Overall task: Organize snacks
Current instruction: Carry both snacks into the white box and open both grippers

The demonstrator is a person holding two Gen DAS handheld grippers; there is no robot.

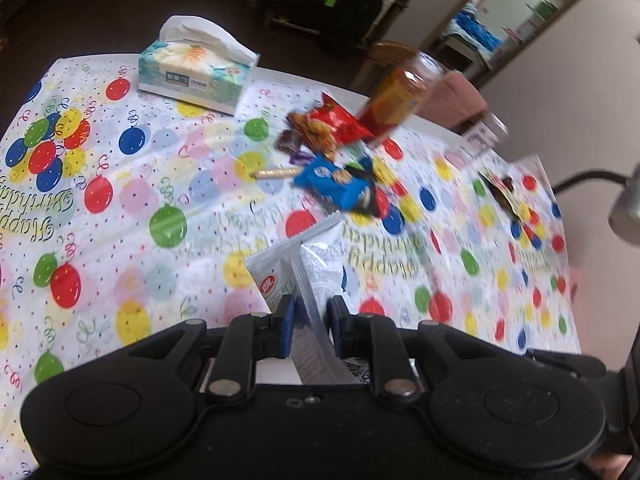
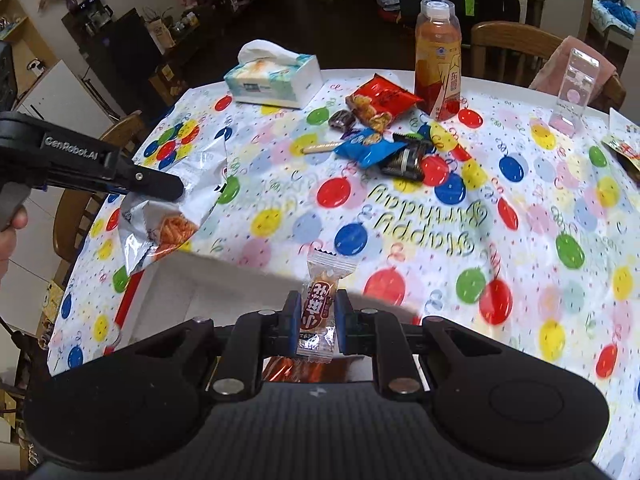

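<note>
Tongs both grip: left tongs (image 1: 310, 316) pinch a silver packet (image 1: 306, 264), right tongs (image 2: 317, 312) clamp a wrapped candy (image 2: 320, 300).

Dim room, dark floor (image 2: 132, 52). Wooden chairs (image 2: 508, 46) behind surface, cluttered shelving (image 2: 16, 20) along left wall, bright doorway (image 1: 516, 12) beside pale wall (image 1: 568, 92).

The right gripper (image 2: 317, 312) pinches a small clear-wrapped brown candy (image 2: 320, 300) above an open white cardboard box (image 2: 208, 284). At left, the left gripper (image 2: 176, 189) clamps a crinkled silver snack bag (image 2: 176, 208) over the balloon-printed tablecloth (image 2: 520, 240).
</note>
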